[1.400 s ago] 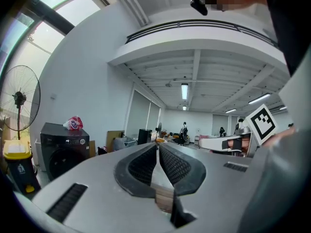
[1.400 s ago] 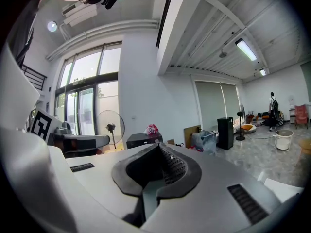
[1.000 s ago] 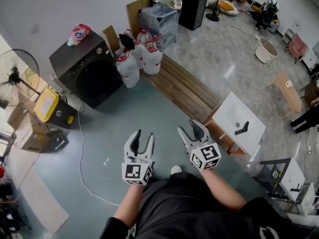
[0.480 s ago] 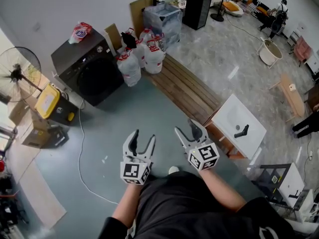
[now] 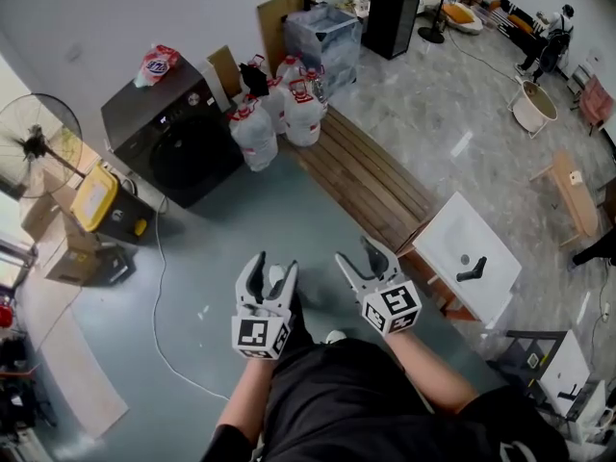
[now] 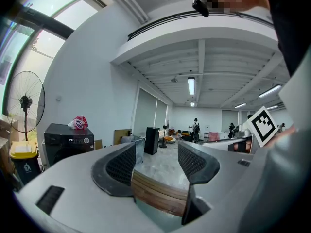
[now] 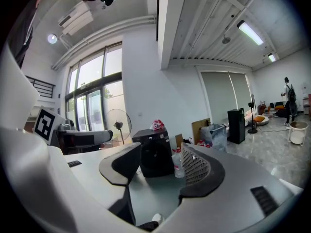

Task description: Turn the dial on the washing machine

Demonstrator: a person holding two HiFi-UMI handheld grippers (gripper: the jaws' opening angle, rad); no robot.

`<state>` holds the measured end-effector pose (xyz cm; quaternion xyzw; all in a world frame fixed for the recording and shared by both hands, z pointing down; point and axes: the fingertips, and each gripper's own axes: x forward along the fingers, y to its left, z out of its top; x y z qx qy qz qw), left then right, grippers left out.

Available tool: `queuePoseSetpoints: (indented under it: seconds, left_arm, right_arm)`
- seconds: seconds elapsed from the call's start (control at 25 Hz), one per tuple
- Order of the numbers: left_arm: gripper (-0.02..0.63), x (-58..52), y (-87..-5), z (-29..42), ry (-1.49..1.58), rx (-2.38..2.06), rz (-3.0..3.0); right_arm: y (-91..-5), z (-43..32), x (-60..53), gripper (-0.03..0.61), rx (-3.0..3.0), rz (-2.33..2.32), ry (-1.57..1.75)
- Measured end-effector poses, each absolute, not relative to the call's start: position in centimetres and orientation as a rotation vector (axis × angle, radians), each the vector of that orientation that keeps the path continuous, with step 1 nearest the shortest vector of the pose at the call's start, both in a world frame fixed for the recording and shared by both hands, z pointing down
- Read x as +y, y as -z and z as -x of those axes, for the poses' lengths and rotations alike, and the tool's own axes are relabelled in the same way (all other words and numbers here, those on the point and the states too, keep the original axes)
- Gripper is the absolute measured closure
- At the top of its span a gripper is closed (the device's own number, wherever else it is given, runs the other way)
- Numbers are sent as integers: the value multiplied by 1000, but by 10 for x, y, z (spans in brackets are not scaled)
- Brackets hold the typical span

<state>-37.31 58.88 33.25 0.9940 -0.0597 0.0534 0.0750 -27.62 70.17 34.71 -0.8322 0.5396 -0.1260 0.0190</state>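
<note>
**A:** How much has been done?

**B:** Nothing, it is judged. The washer (image 5: 173, 133) is seen against the wall. Its dial (image 6: 86, 140) sits on the top front panel with nothing touching it. Its setting cannot be read from this far off.

**A:** And where are the claws held?

**B:** Both are held well apart from the washer, across an open stretch of floor (image 5: 212, 248). The left claw (image 5: 272, 266) is spread, and nothing is caught between its jaws. The right claw (image 5: 358, 255) is spread wide and is also empty. In the right gripper view, the washer is only framed in the gap from afar. Both sets of jaws have just been opening.

**A:** What is found around the washer?

**B:** A bag (image 5: 157, 64) is laid on top of it and jugs (image 5: 255, 133) are stood just beside it. A fan (image 5: 34, 142) is placed near its other side.

**A:** So what is left?

**B:** All of it is left. The washer has yet to be approached, and the dial has yet to be taken between one claw's jaws and turned.
</note>
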Motion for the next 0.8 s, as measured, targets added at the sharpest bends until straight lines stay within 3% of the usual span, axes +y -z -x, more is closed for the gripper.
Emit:
queuePoseSetpoints:
  seconds: [0.8]
  left_arm:
    - [365, 392, -347, 129, -184, 101, -2963]
  right_arm:
    - [-353, 57, 512, 354, 1432, 2734, 374]
